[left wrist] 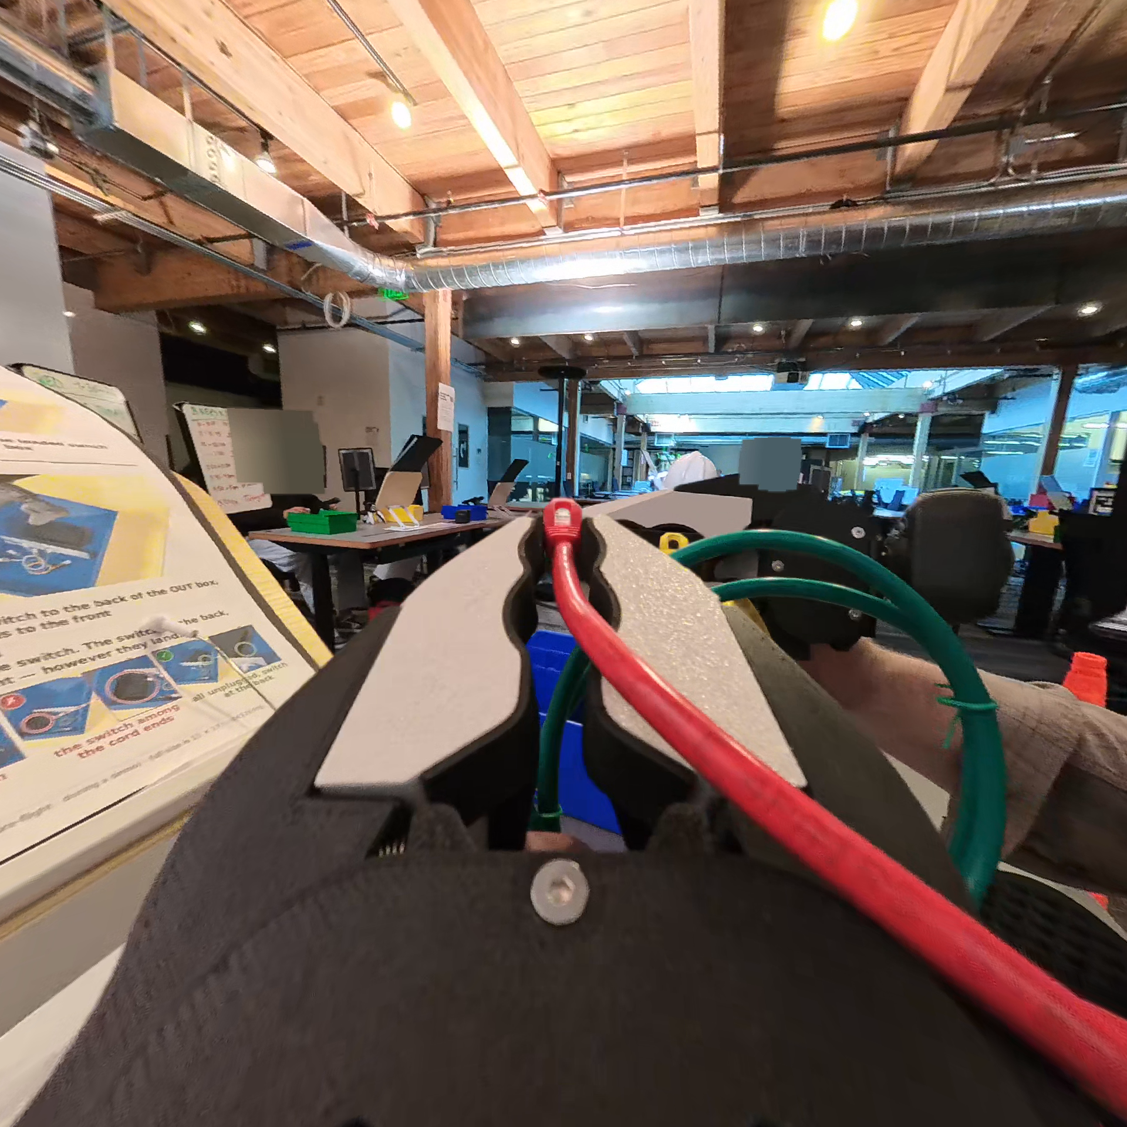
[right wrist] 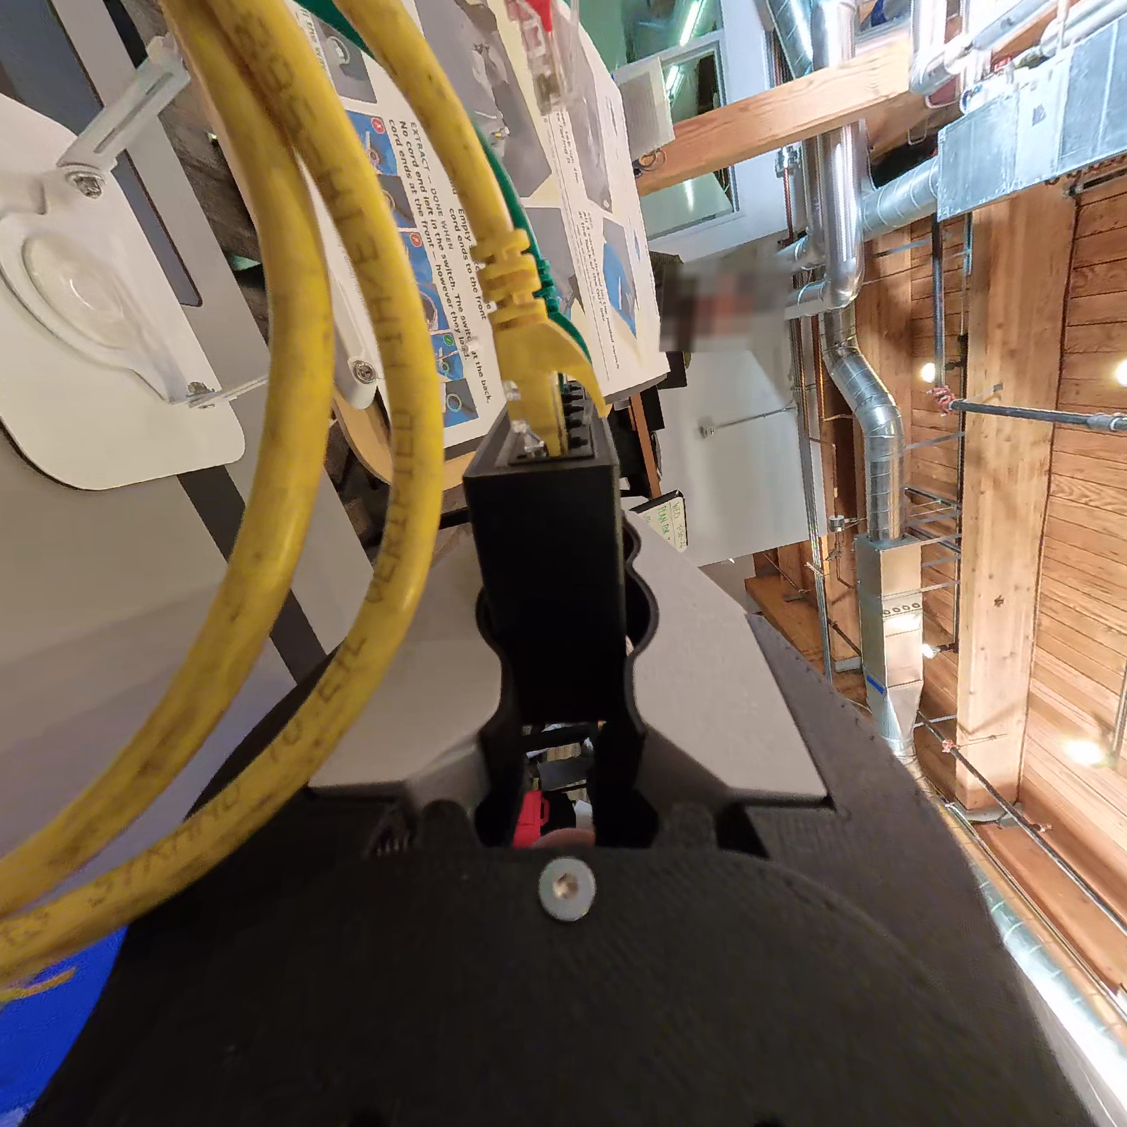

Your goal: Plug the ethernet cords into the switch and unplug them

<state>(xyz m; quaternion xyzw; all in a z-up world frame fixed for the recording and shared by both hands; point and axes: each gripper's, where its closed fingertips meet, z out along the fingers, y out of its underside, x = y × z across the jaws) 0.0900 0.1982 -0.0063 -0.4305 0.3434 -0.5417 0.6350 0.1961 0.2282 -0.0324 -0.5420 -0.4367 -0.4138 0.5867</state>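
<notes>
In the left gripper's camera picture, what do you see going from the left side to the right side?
Instruction sheet with pictures → green box on a far table → red cord plug pinched in the left gripper → green cord loop → orange cone-shaped thing at the edge.

Far wood-edged table [left wrist: 366,540] with green bin [left wrist: 321,521] and stands on top

switch [right wrist: 549,585] sits between right gripper [right wrist: 552,549] fingers | one cord plug [right wrist: 536,415] in switch's far face | instruction sheet [right wrist: 585,201] behind switch | another cord's plug [left wrist: 562,518] at left gripper [left wrist: 562,536] tips
</notes>
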